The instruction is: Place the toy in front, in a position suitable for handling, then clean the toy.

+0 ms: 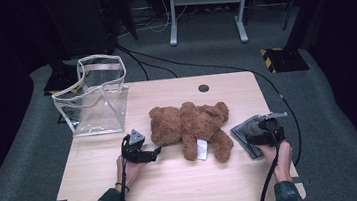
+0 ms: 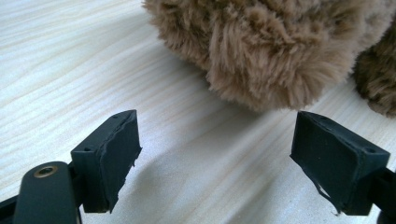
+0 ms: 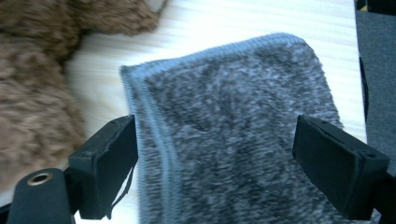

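- Teddy bear (image 1: 189, 128) of shaggy brown plush lies flat near the middle of the desk (image 1: 125, 186), limbs spread, with a white tag showing by one leg; this bear serves as the landmark below.
- Left gripper (image 1: 158, 152) sits just beside the bear's head end, low over the wood, its jaws spread wide with nothing between them; in the left gripper view the fur bulges just beyond the pads (image 2: 116, 158) without touching them.
- Right gripper (image 1: 265, 134) hangs over a grey towel (image 3: 233, 140) that lies on the far side of the bear from the left gripper, just beside the bear's legs; its jaws are also spread wide and straddle the cloth without pressing on it.
- The towel is folded, fuzzy, mottled grey, with a stitched lighter hem along its edge.
- The desk is pale wood grain with rounded corners and a dark round cable hole beyond the bear.
- Grey carpet surrounds the desk in a dim room; black cables run across it, and a white metal frame (image 1: 207, 7) stands well beyond the bear.
- A clear plastic bag (image 1: 96, 96) with pale trim stands upright at the desk corner beyond the left gripper, apart from the bear.
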The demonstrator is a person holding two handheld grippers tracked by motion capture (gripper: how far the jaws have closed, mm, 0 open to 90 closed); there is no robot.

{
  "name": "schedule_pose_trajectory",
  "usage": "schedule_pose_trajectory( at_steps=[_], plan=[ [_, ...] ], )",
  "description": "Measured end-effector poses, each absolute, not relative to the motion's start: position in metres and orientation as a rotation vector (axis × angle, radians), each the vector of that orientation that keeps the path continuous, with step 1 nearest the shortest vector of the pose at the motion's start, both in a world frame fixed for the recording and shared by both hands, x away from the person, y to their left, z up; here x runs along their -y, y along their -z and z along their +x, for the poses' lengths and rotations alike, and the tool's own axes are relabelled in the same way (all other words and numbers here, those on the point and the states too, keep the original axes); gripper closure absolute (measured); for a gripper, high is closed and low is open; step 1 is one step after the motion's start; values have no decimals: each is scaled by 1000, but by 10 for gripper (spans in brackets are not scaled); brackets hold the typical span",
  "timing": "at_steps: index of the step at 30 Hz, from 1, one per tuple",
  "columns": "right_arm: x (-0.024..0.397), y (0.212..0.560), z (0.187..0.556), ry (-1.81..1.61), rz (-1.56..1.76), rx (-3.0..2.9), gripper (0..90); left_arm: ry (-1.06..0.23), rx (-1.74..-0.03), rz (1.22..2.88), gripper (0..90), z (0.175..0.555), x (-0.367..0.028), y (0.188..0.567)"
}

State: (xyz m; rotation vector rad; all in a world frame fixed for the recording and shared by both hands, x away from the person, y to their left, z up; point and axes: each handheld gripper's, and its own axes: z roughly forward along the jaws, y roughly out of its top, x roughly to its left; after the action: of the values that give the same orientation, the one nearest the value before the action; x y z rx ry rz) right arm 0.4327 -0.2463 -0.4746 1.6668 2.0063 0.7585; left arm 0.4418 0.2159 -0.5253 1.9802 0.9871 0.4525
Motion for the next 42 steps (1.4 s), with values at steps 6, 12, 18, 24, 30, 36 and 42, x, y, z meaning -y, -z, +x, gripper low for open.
schedule_pose_trajectory(
  at_steps=[6,12,18,24,30,36,42],
  plan=[
    [253,480,441,-753,1683,-1989,139,-502,-978,2025,147,440,-211,526],
    [248,486,445,-730,1718,-2004,140,-499,-968,2019,153,439,-211,526],
    [245,503,453,-684,1740,-2041,184,-527,-906,1955,204,434,-214,524],
    [246,506,451,-675,1725,-2033,267,-532,-889,1935,214,433,-214,524],
    [248,505,448,-685,1712,-2028,417,-563,-856,1927,233,434,-210,524],
    [252,503,445,-718,1717,-2026,633,-572,-833,1920,262,434,-211,523],
    [257,499,442,-770,1702,-2023,737,-563,-829,1931,284,433,-209,523]
  ],
)
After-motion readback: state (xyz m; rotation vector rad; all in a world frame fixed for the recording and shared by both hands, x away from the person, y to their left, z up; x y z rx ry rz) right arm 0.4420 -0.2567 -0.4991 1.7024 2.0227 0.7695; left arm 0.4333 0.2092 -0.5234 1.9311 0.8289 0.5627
